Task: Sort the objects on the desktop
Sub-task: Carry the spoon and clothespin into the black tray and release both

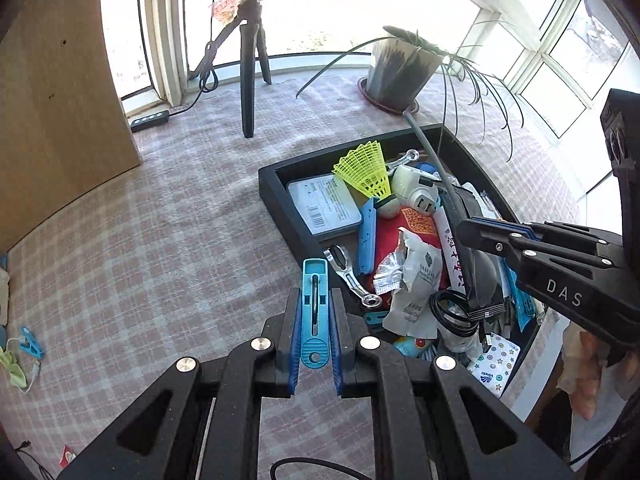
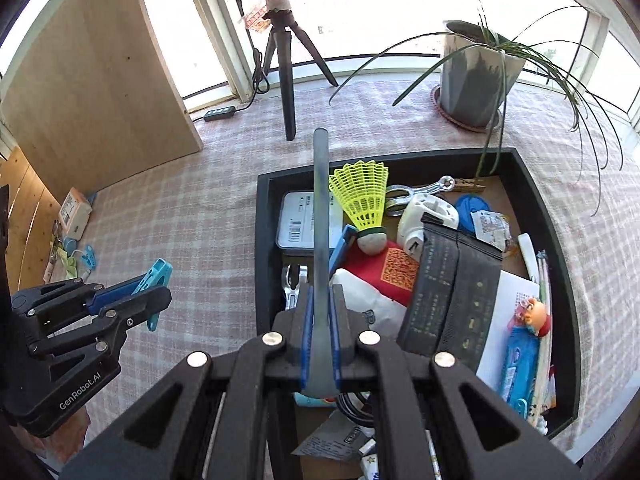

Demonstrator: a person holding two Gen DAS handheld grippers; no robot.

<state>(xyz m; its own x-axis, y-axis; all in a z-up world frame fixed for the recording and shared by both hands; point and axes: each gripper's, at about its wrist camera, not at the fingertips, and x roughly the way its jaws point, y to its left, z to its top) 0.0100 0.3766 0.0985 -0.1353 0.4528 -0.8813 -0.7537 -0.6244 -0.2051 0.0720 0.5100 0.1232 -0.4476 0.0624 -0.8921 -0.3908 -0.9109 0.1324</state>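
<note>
Left gripper [image 1: 316, 320] clamped on a blue clip [image 1: 315, 312], right gripper [image 2: 321, 320] clamped on a grey handle [image 2: 321, 216], both above a cluttered black tray [image 2: 266, 216] on the table [image 2: 180, 208].

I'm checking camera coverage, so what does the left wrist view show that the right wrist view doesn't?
Only the left wrist view shows the black cable coil and the star-patterned tissue pack at the tray's near end. Only the right wrist view shows the wooden clothespin and the small carton by the wooden board. Both show the black tray, the yellow shuttlecock, the potted plant, the left gripper shut on a blue clip, and the right gripper shut on a grey handle.
</note>
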